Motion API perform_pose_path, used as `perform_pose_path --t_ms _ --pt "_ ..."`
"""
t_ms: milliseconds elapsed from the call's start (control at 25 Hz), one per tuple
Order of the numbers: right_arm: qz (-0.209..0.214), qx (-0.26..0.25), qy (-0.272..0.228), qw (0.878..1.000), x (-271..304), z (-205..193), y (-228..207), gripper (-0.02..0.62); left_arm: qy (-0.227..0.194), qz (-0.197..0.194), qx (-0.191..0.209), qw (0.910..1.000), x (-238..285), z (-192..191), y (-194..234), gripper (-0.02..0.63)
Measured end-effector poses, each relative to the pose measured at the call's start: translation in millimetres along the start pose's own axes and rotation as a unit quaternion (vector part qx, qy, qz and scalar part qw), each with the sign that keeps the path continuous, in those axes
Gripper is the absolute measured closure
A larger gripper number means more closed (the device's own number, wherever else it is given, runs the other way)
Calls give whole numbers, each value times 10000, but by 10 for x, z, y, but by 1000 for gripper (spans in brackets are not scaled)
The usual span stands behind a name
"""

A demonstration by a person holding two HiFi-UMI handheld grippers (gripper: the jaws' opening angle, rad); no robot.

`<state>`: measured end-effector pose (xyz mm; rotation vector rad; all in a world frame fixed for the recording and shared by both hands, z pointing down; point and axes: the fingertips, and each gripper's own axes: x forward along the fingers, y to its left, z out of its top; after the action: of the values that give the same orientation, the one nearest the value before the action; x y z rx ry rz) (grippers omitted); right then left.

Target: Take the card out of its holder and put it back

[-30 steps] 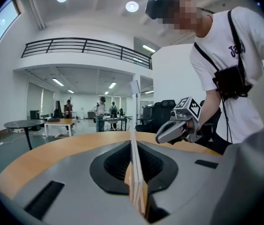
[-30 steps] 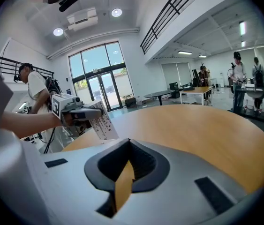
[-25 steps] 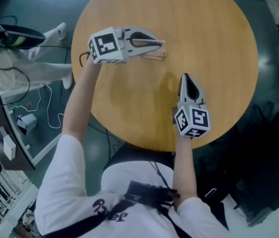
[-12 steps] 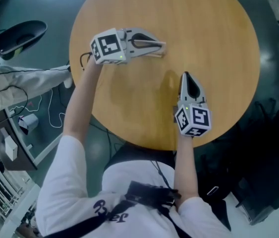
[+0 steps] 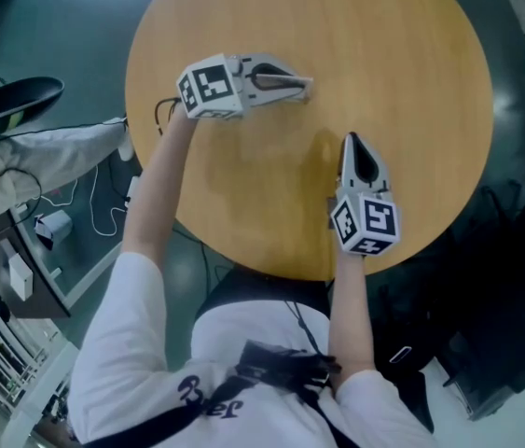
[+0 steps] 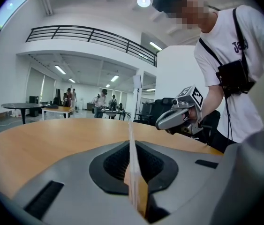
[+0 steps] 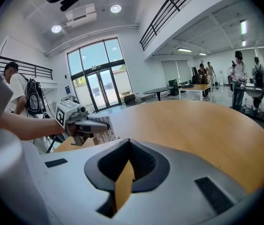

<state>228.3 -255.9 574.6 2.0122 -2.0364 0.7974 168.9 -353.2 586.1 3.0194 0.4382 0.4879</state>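
Note:
My left gripper (image 5: 303, 86) lies over the far left of the round wooden table (image 5: 411, 82), jaws pointing right, and is shut on a thin white card (image 6: 131, 146) that stands edge-on between them. From the right gripper view the card (image 7: 104, 133) shows a black printed pattern and sticks out beyond the left gripper (image 7: 99, 124). A pale wooden holder (image 5: 287, 98) seems to sit just under those jaws, mostly hidden. My right gripper (image 5: 349, 141) rests near the table's front edge, pointing away from me. It is shut with nothing in it.
The table's front rim (image 5: 271, 271) runs close to my body. Off the table to the left, cables (image 5: 94, 203) and small boxes lie on the floor. The gripper views show a large hall with other tables (image 7: 188, 90) and people far behind.
Hardly anything differs. My left gripper has drifted slightly to the right with the card still in it. The right gripper has stayed where it was.

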Motion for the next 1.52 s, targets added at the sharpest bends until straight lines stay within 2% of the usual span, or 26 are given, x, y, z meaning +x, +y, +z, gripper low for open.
perform_pose_path --t_ms 360,520,720,920,1160,1280,1440,1520 --pt "44 -63 -70 9999 -73 45 13 583 -199 170 -270 9993 -21 13 61 575" --pt "168 -115 -79 9998 -119 46 100 583 -311 477 -483 9972 -172 -31 110 574" --pt "327 -202 -116 9992 -142 32 205 583 -209 955 -584 9935 -405 -149 146 557" --pt "383 -188 -133 9990 -281 -34 341 583 -29 1373 -723 9879 -599 -279 58 486" --pt "566 -243 -204 9979 -359 -139 555 583 45 2209 -907 9711 -907 -447 -32 485" --pt "578 -300 -228 9976 -398 -171 674 583 27 2762 -1075 9551 -1054 -504 -106 485" --pt "569 -490 -336 9966 -484 -158 852 583 -364 3216 -1318 9369 -1160 -411 -347 485" --pt "550 -587 -410 9959 -552 -132 919 583 -396 3490 -1502 9242 -1192 -394 -488 485"
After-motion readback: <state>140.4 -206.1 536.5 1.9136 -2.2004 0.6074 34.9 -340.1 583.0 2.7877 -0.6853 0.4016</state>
